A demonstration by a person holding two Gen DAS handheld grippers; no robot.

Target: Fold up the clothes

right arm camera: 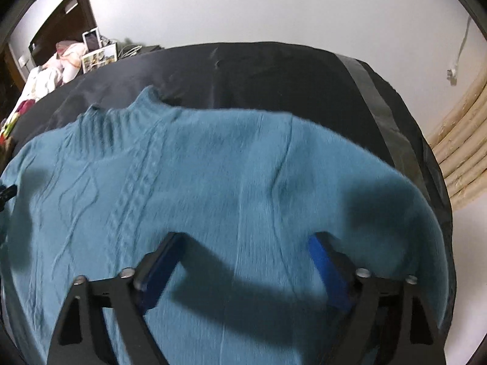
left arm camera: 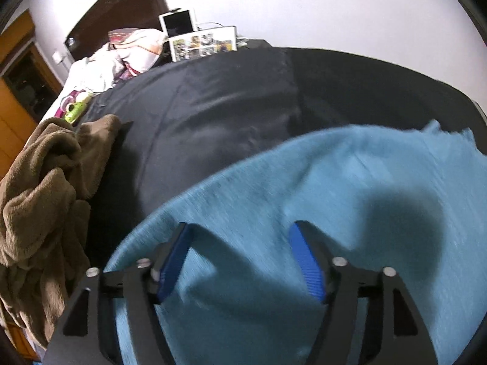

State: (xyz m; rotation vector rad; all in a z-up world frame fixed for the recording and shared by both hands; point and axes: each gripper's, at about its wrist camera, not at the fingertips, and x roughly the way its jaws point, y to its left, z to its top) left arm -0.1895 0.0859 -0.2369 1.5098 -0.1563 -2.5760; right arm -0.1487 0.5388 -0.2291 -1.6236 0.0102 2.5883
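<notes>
sweater (right arm camera: 213,167): spread flat on covered table (right arm camera: 274,70), near side; collar (right arm camera: 121,115) at far left in right wrist view
left hand-held gripper (left arm camera: 240,255): over sweater's left part, fingers apart, nothing between
right hand-held gripper (right arm camera: 243,261): over sweater's right part, fingers apart, nothing between
fleece heap (left arm camera: 45,182): left of sweater, at table's left edge, partly hanging over
bedding pile (left arm camera: 127,51): far left, behind fleece heap
toy (left arm camera: 74,111): between bedding pile and fleece heap
photo board (left arm camera: 202,42): far edge, right of bedding pile; tablet (left arm camera: 178,22) just behind
pipes (right arm camera: 459,152): right of table, against wall
</notes>
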